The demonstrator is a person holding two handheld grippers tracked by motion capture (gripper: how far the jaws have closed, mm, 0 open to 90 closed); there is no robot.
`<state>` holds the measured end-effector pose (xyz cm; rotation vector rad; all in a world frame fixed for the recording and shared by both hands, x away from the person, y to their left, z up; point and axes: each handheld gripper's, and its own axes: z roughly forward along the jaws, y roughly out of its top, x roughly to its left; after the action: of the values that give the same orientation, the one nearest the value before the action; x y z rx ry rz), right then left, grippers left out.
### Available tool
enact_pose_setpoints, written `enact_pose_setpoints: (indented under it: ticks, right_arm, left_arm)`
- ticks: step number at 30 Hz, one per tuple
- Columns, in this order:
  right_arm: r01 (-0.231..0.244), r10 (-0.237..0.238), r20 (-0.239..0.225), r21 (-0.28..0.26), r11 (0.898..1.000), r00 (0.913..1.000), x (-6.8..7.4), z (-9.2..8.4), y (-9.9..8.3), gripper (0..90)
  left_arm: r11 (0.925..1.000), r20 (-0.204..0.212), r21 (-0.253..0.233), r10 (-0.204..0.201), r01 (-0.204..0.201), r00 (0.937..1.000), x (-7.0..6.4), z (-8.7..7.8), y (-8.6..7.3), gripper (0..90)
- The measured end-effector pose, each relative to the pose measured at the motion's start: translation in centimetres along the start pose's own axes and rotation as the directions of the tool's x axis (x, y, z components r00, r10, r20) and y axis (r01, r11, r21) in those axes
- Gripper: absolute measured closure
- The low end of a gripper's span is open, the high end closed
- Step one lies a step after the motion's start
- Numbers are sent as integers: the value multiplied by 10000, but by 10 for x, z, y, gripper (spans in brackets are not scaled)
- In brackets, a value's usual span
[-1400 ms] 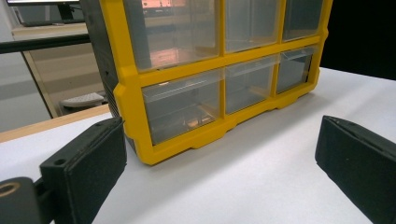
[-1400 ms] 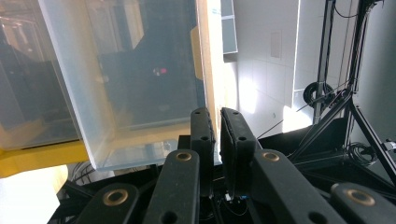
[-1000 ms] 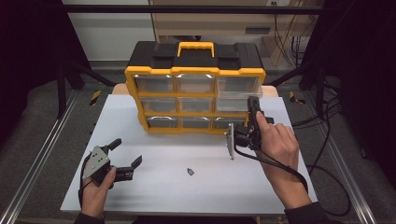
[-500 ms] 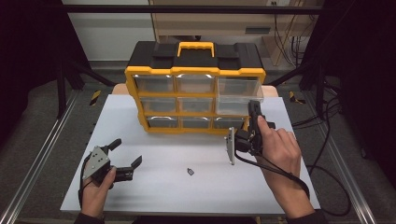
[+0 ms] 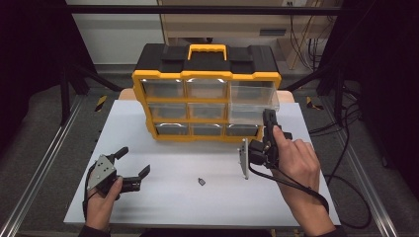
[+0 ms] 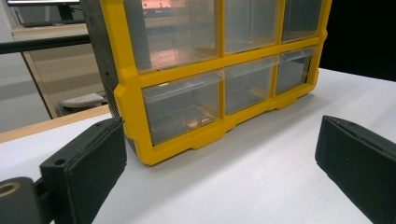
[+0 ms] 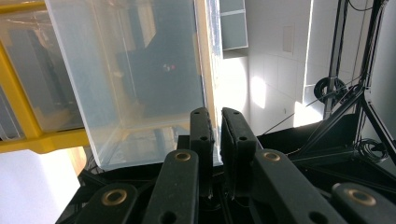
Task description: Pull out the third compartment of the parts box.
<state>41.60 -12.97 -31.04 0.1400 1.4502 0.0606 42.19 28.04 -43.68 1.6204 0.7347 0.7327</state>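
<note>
Two grippers: right gripper (image 5: 268, 118) clamped on front wall of the pulled-out clear drawer (image 5: 253, 101) of the yellow organizer (image 5: 206, 79); left gripper (image 5: 132, 162) jaws wide apart, resting on table (image 5: 197, 207).

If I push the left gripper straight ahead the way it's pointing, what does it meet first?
Probably the organizer: the left gripper points across bare table at its bottom drawers, likely the lower yellow frame first. The fingers are open with nothing between them; depth is hard to judge.

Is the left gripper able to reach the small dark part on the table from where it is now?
Probably yes. The left gripper is open and holds nothing, and only bare table lies between it and the small dark part.
</note>
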Motion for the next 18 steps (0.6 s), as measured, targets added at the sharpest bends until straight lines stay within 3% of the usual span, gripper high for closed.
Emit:
enact_pose_setpoints:
  ticks: [18]
  right_arm:
    - [-3, 3, -86, -55, 10000, 10000, 0, -11, -2, 835]
  left_arm:
    - [10000, 7, -61, -11, 11, 10000, 0, -1, 1, 20]
